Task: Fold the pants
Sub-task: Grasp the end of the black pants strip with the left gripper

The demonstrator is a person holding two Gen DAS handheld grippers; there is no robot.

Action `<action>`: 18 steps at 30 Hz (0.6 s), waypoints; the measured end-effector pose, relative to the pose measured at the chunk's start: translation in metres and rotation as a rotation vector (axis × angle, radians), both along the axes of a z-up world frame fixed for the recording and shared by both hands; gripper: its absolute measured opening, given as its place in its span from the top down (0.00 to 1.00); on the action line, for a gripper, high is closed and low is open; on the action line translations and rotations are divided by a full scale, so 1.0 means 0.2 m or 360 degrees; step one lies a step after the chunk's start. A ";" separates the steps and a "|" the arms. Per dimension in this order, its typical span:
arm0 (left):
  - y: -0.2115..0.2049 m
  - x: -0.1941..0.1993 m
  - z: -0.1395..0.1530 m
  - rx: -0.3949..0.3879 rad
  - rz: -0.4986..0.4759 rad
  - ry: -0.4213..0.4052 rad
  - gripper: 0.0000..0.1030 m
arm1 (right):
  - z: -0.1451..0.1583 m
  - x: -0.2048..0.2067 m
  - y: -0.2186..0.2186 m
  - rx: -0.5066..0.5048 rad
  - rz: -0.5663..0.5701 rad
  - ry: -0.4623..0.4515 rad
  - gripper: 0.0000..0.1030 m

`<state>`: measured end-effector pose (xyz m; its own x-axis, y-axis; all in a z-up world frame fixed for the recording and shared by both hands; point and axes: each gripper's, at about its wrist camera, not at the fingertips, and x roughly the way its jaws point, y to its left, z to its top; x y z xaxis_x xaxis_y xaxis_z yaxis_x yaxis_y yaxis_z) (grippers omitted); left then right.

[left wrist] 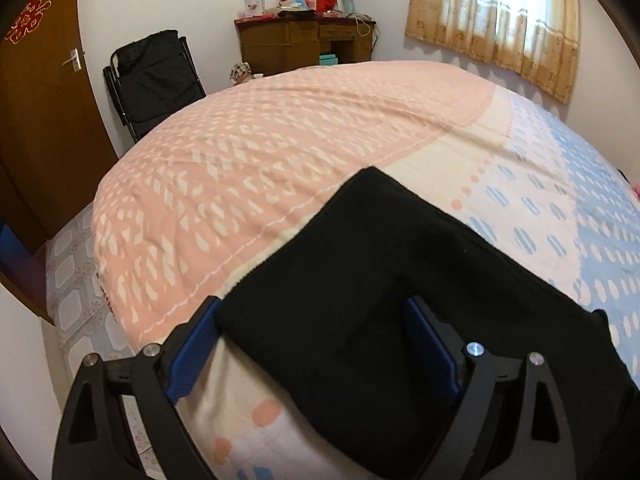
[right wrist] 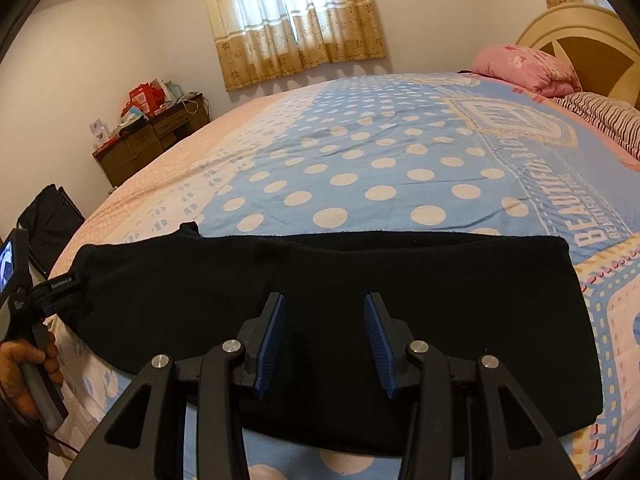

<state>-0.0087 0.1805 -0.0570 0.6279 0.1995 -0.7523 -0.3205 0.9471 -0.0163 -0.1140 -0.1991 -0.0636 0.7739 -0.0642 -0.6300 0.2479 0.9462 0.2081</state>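
Black pants (right wrist: 360, 280) are lying nearest the lenses, folded into a long band running along the near edge of the bed (right wrist: 400, 160), on the dotted blue and pink cover. One narrow end is reaching toward the pink side of the cover; the other end is sitting squared off on the blue side.

Left tongs (left wrist: 316, 344) are standing wide apart over the narrow end of the pants. Fabric is lying between the blue pads (left wrist: 192, 344), bulging over the right-hand pad; no clamping is showing. From the right wrist view, a hand (right wrist: 24, 368) is holding the left tool's handle at the frame's left edge.

Right tongs (right wrist: 325, 344) are sitting about half open above the middle of the band, pads clear of each other and gripping nothing.

Beyond the bed, a wooden desk (left wrist: 304, 40) with red boxes is standing against the far wall, a black folding chair (left wrist: 154, 76) beside it. A pink pillow (right wrist: 528, 66) is resting by the headboard.
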 end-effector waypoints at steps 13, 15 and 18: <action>-0.08 0.01 0.04 -0.0022 -0.0177 -0.0037 0.70 | 0.04 -0.04 -0.01 0.0016 -0.0018 -0.0049 0.58; -0.09 0.00 0.06 -0.0013 -0.0181 -0.0038 0.72 | 0.04 -0.05 -0.02 0.0020 -0.0031 -0.0058 0.58; -0.14 -0.03 0.12 0.0025 -0.0224 -0.0104 0.73 | 0.04 -0.06 -0.04 0.0035 -0.0049 -0.0067 0.58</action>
<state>-0.0146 0.1521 -0.0331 0.6978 0.1173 -0.7066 -0.1832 0.9829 -0.0178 -0.1261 -0.2066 -0.0557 0.7975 -0.0751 -0.5986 0.2675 0.9334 0.2393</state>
